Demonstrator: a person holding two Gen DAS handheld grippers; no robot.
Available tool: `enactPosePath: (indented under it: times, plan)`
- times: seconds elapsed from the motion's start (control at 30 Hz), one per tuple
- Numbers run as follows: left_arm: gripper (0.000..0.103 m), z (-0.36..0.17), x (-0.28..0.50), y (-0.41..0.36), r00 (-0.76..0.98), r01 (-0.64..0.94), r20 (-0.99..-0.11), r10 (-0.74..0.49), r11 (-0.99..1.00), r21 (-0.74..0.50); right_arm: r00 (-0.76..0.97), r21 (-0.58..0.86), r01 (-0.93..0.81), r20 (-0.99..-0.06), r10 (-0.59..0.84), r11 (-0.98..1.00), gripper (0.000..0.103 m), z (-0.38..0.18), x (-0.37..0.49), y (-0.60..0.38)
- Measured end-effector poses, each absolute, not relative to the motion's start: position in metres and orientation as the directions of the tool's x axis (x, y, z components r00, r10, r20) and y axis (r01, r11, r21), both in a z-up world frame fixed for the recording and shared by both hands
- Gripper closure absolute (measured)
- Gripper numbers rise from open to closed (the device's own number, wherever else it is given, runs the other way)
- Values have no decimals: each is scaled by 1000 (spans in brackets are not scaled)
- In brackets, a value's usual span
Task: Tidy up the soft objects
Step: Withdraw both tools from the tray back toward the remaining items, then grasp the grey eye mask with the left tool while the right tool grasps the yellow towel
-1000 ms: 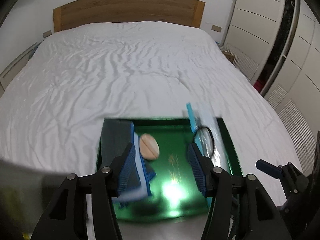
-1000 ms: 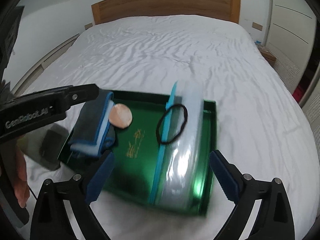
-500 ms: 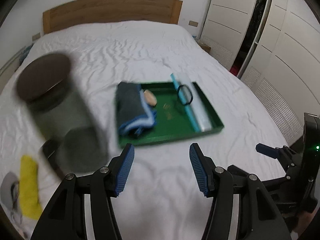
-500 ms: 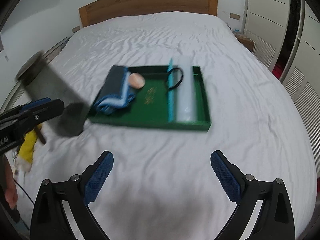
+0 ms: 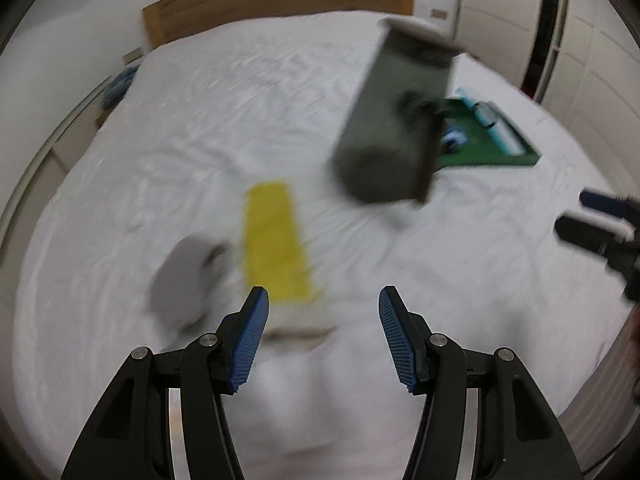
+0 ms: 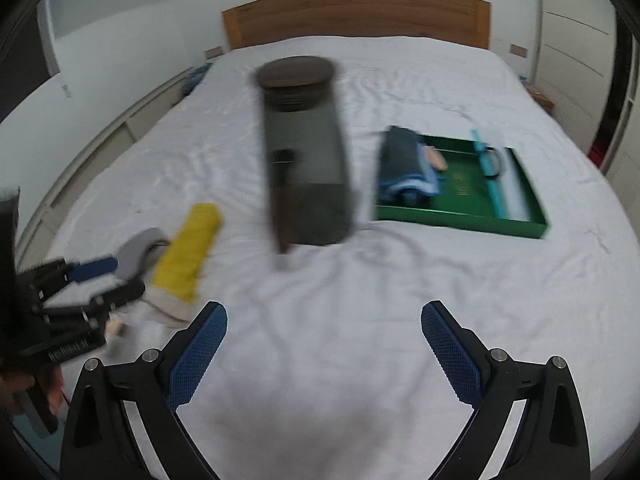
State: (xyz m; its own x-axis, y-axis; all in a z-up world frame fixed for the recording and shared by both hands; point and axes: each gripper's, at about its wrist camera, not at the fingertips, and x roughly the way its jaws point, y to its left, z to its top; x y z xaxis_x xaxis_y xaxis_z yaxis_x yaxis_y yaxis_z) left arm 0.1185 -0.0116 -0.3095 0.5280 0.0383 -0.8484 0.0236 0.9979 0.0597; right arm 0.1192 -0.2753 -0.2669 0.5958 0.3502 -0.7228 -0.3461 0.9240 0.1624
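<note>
on the white bed (image 6: 360,300) lie a yellow cloth (image 6: 188,248) and grey item (image 5: 180,276) before the left fingers (image 5: 252,336), released and empty; right fingers (image 6: 200,352) likewise released.

We see both views smeared by motion. The tall dark jar (image 6: 306,152) is blurred in each, and in the left wrist view it hides the near end of the green tray (image 5: 486,148) and most of what lies in it. The yellow cloth (image 5: 276,244) and the grey object (image 5: 180,280) beside it are too soft-edged to identify further. The small things in the tray stay too small to name. The right gripper (image 5: 600,220) is cut off by the left view's edge.
</note>
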Motion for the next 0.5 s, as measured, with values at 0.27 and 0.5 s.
enactPosePath:
  times: [0.27,0.5]
  plan:
    - [52,-355,73,64,442,-44,-886,137,990,131,545,209,-379,-736,400,901,3,-282,89,-180]
    - [52,-382,57,93,399,-39,-910,115,993,108,471,230,-392,-782,409,891,3,-312,87,-127]
